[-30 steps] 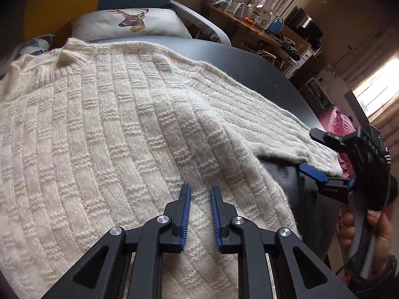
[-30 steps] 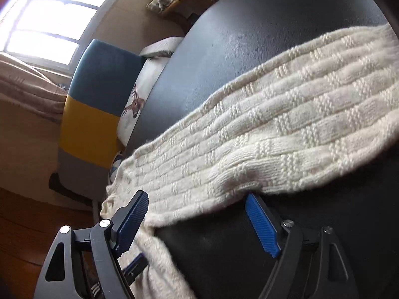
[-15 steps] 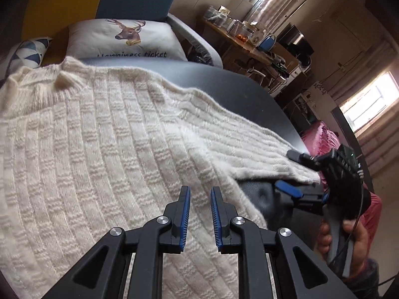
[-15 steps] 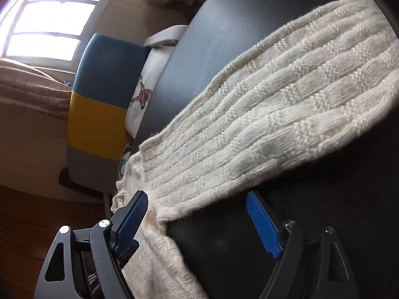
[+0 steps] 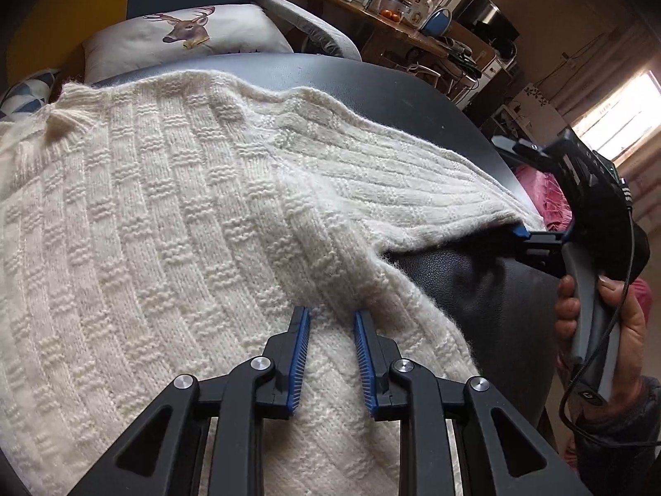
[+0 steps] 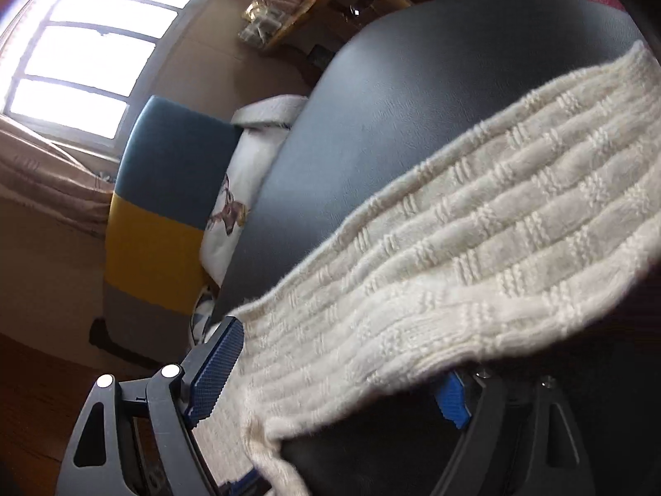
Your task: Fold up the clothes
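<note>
Left fingers (image 5: 330, 318) slightly parted, right fingers (image 6: 330, 368) spread astride chunky cream basket-knit sleeve (image 6: 475, 256)

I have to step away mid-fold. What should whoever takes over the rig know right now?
Left gripper: slightly open, tips on the sweater body near the armpit, gripping nothing.
Right gripper: wide open around the sleeve, one finger under its edge, not closed.
The sweater lies spread on the dark table, sleeve stretched out sideways.
Done: nothing folded yet.
Left: close on the sleeve, fold it across the body, then the rest.
</note>
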A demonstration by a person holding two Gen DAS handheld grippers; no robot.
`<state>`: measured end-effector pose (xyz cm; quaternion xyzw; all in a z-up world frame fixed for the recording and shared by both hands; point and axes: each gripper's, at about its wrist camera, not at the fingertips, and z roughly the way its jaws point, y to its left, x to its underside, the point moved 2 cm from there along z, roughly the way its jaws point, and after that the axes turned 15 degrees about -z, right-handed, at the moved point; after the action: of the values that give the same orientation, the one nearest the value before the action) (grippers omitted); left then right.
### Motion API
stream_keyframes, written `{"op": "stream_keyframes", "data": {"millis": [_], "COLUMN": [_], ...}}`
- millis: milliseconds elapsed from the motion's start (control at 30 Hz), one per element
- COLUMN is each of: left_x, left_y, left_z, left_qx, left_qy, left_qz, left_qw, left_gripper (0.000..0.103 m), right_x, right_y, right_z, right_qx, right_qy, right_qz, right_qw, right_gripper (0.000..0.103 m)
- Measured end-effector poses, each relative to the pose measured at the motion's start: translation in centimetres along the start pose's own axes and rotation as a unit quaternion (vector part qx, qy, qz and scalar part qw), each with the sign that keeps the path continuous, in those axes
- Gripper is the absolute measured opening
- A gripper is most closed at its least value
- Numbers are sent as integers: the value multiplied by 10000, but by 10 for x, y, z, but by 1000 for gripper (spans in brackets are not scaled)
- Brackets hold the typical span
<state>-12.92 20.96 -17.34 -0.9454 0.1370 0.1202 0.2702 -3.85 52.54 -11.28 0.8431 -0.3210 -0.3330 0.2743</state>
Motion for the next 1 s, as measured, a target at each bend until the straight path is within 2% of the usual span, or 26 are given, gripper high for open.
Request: {"op": "stream_keyframes", "data": {"millis": [100,167,200,233,300,333,367,433,500,600,667,700,733,800,867,1000], "left_x": [-3,-3,-4,-3,-1,0,0,3,4,5,6,6,7,10,13,13], "left_y": [-2,-5,-6,-7,-9,-11,-12,-17,-22,-30,-36,-39,-42,-43,-46,-46], "left_z": [-7,-15,-19,-23,-25,-26,-27,-25,-19,-11,-4,1,5,19,19,20], "left_qx": [6,45,103,146,225,264,304,381,466,593,635,629,622,417,348,372], "left_qy": [-57,-163,-168,-178,-178,-178,-177,-137,-58,62,167,236,306,464,406,415], "left_qz": [-1,47,84,128,129,126,124,76,80,85,109,134,159,309,457,438], "left_qw": [10000,9998,9998,9997,9995,9994,9993,9992,9989,9982,9978,9977,9975,9976,9975,9975], "left_gripper": [23,23,23,24,26,27,27,27,29,35,40,46,50,52,51,51], "right_x": [20,29,33,37,45,45,42,31,24,22,21,20,18,13,5,-4], "right_y": [9,34,53,72,99,108,114,117,108,91,89,88,87,86,83,80], "right_z": [-11,-17,-17,-16,-6,1,9,30,55,82,81,81,80,81,86,82], "right_qx": [-287,234,885,1457,2035,2208,2299,2268,2181,2136,2005,2042,2101,2449,2615,2305], "right_qy": [489,633,630,616,545,461,427,616,1022,1470,1331,1282,1221,1007,896,999], "right_qz": [-424,-1385,-2239,-3022,-4146,-4439,-4621,-4687,-4585,-4546,-4671,-4715,-4769,-4948,-4949,-4640], "right_qw": [9975,9881,9685,9400,8853,8672,8554,8515,8554,8521,8508,8483,8447,8277,8238,8495], "right_gripper": [86,86,86,86,84,83,81,74,73,74,74,67,54,39,39,40]}}
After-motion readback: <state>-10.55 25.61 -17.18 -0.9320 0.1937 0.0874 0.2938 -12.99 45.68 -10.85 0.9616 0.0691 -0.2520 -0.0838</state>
